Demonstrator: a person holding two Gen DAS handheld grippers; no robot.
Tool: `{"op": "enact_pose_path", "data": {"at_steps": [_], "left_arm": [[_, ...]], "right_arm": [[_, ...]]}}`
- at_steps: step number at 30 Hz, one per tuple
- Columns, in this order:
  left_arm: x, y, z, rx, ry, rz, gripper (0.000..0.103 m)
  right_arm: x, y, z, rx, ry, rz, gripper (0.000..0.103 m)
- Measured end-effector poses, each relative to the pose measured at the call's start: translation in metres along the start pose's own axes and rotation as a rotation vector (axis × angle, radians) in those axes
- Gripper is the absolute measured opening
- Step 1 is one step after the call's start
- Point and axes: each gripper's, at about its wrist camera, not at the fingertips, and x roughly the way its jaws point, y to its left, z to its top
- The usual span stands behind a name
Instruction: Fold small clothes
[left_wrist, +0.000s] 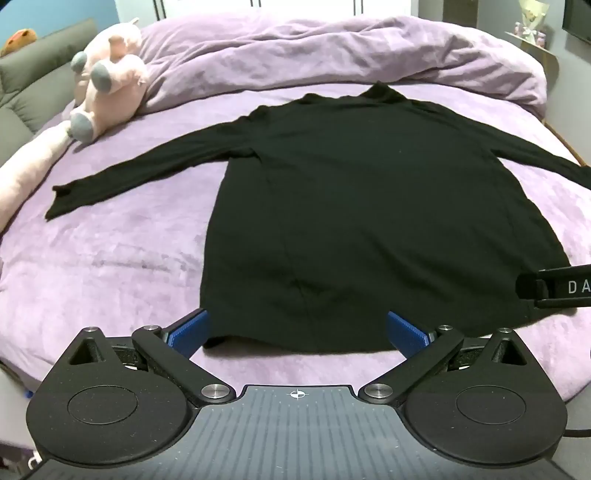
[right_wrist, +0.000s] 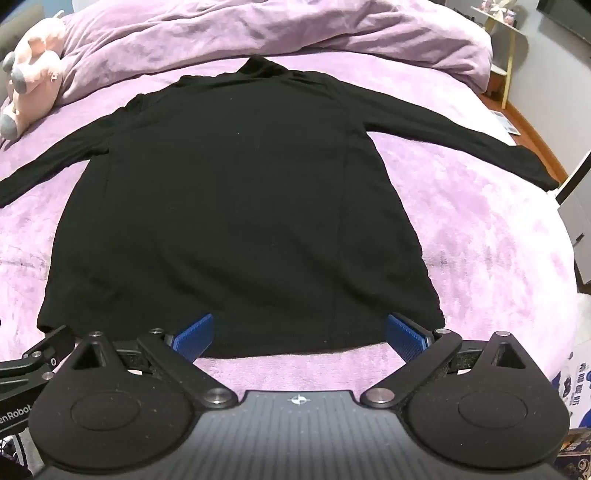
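Between the blue pads of the left gripper (left_wrist: 297, 330) lay the near hem of the black long-sleeved top (left_wrist: 354, 206); the jaws stood wide apart and held nothing, one pad just outside the hem's left corner, the other over the cloth further along. Right gripper (right_wrist: 299, 332) was likewise spread wide and empty, its pads straddling the right half of the same hem, apparently hovering at the edge; contact with the fabric could not be confirmed.

Judgement: both tools were poised at the bottom edge so each could pinch a hem corner, which suits a first fold carrying the hem away toward the collar. No fold appeared made yet.

Ahead of both grippers the top lay flat, spread on the purple bed cover (left_wrist: 110, 258), collar at the far end, sleeves stretched out to either side. Body mostly smooth, a few faint lengthwise creases; the knit looked thin and limp, likely to sag if lifted by one corner only.

Far left of the left gripper, a pink plush toy (left_wrist: 110, 70) rested well apart from the sleeve cuff. Beyond the collar, a bunched purple duvet (right_wrist: 295, 33).
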Motion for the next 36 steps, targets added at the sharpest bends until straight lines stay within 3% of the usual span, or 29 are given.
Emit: {"op": "enact_pose_path", "data": {"at_steps": [36], "left_arm": [[0.0030, 0.0009, -0.0058, -0.008, 0.036, -0.014, 0.103]], "right_arm": [[-0.0036, -0.0035, -0.0041, 0.015, -0.010, 0.014, 0.099]]}}
